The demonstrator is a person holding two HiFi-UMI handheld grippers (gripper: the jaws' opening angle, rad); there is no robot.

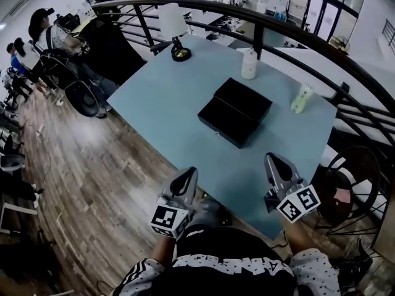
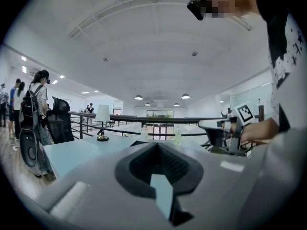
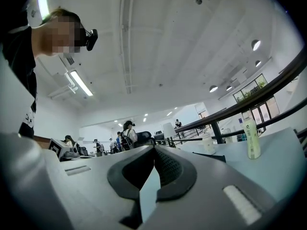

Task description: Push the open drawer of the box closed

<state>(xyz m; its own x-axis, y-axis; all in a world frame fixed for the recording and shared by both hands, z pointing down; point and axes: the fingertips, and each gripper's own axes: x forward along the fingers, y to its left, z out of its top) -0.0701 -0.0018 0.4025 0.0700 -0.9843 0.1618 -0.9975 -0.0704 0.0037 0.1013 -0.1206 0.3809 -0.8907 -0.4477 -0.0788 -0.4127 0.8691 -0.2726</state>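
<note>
A flat black box (image 1: pixel 244 98) lies mid-table on the light blue table (image 1: pixel 160 97). Its drawer (image 1: pixel 223 122) stands pulled out toward the near left. My left gripper (image 1: pixel 190 174) hangs over the table's near edge, shut and empty, well short of the box. To its right my right gripper (image 1: pixel 273 160) is over the near right of the table, also shut and empty. In the left gripper view the jaws meet at the left gripper's tip (image 2: pixel 157 145), and a dark sliver of the box (image 2: pixel 139 142) shows behind. In the right gripper view the box (image 3: pixel 218 157) lies beyond the right gripper's tip (image 3: pixel 154 148).
A table lamp (image 1: pixel 174 29) stands at the far corner. A white bottle (image 1: pixel 249 63) and a green bottle (image 1: pixel 301 98) stand behind and right of the box. A black railing (image 1: pixel 296 32) curves past the far side. A chair (image 1: pixel 345 190) stands right. People (image 1: pixel 43 32) stand at the far left.
</note>
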